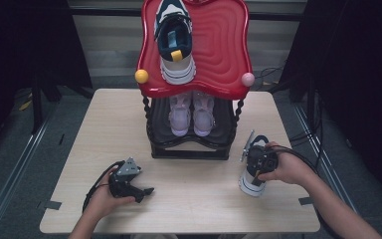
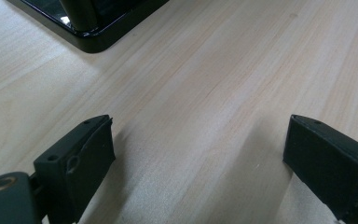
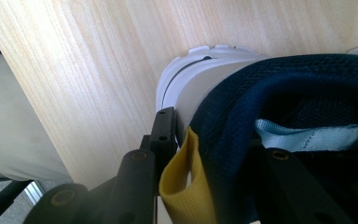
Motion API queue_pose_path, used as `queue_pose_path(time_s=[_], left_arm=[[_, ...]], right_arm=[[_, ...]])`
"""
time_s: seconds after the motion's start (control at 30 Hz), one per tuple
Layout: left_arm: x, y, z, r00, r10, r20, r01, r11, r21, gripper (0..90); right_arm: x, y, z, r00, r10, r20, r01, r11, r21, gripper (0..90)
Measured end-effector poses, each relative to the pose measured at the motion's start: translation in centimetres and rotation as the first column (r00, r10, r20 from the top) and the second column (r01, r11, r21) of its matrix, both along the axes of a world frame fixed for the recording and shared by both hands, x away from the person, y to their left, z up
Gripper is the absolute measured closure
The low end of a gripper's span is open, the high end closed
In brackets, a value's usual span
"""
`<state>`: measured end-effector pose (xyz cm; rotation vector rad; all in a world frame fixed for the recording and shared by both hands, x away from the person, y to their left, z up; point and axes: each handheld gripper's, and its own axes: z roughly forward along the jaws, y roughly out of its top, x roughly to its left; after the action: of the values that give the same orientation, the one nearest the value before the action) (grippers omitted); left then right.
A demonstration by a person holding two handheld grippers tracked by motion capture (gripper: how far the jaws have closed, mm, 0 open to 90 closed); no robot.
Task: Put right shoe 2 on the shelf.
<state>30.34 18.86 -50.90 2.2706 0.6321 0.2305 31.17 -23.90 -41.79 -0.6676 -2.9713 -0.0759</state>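
Four shoes: one navy on the red shelf (image 1: 229, 45), two pink (image 1: 191, 115) below, one navy shoe (image 1: 254, 175) on the table (image 1: 189, 199). Right gripper (image 1: 262, 160) clamps that shoe's heel collar, apparently one jaw inside. Left gripper (image 1: 129, 183) gapes wide, empty, low over the table.

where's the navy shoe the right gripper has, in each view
High view: the navy shoe stands at the right of the table, heel toward the person, under the right gripper.
Left gripper view: not in it; bare wooden table and a corner of the black rack base.
Right gripper view: it lies right of centre, the jaws closed on the heel by its yellow pull tab.
Shared landmark: the wooden table.
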Motion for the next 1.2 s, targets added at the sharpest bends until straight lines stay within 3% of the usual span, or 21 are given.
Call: queue_pose_path(time_s=[0.1, 0.27, 0.47, 0.5, 0.6, 1.2], left_arm=[[0.0, 0.0, 0.0, 1.0000, 0.000, 0.000, 0.000, 1.0000, 0.000, 8.0], [0.0, 0.0, 0.0, 1.0000, 0.000, 0.000, 0.000, 1.0000, -0.001, 8.0], [0.0, 0.0, 0.0, 1.0000, 0.000, 0.000, 0.000, 1.0000, 0.000, 8.0], [0.0, 0.0, 0.0, 1.0000, 0.000, 0.000, 0.000, 1.0000, 0.000, 8.0], [0.0, 0.0, 0.0, 1.0000, -0.001, 0.000, 0.001, 1.0000, 0.000, 8.0], [0.0, 0.0, 0.0, 1.0000, 0.003, 0.001, -0.003, 1.0000, -0.005, 8.0]], right_arm=[[-0.1, 0.0, 0.0, 0.9998, -0.016, -0.008, 0.016, 1.000, -0.009, 69.5], [-0.1, -0.1, 0.0, 0.9996, 0.027, 0.006, -0.027, 1.000, 0.003, 69.7], [-0.3, 0.0, 0.3, 0.9998, 0.021, -0.006, -0.021, 1.000, -0.002, 69.8], [-0.3, -0.1, 0.4, 0.9992, 0.041, 0.001, -0.041, 0.999, -0.003, 69.8], [-0.4, -0.1, 0.8, 0.9997, 0.023, 0.004, -0.023, 1.000, 0.008, 69.9], [-1.0, 0.1, 4.9, 0.9973, 0.070, 0.022, -0.070, 0.997, -0.014, 69.9]])
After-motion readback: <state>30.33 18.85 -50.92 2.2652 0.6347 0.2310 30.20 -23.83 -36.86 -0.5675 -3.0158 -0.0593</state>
